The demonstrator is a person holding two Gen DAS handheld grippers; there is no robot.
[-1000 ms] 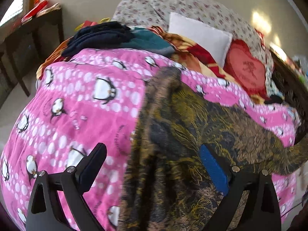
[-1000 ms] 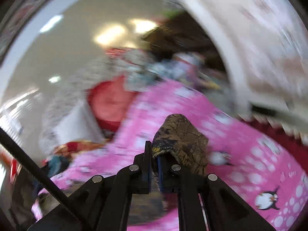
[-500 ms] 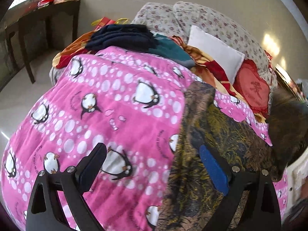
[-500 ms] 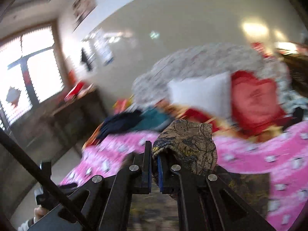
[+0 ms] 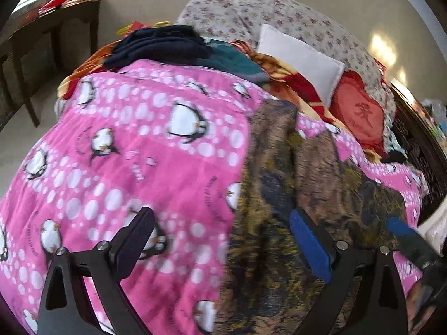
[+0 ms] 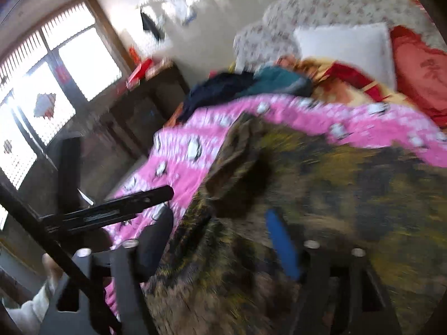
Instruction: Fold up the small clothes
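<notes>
Pink penguin blanket is covering the bed w/ a brown-gold patterned garment lying across its right side. Left gripper is hovering spread wide, nothing pinched. Right gripper is opening its jaws over the garment, pads not pressing it.

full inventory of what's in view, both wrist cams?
patterned garment: 1, brown, yellow and black, spread on the blanket
blanket: 1, pink with penguins, covering the bed
dark clothes: pile, navy and teal, at the blanket's far edge
white pillow: 1, by the headboard
red cushion: 1, right of the pillow
floral bedding: grey-white, against the wall
table: 1, dark wood, left of the bed
window: barred, far left
left gripper: jaws open, over the garment's edge
right gripper: jaws opening, nothing clamped
</notes>
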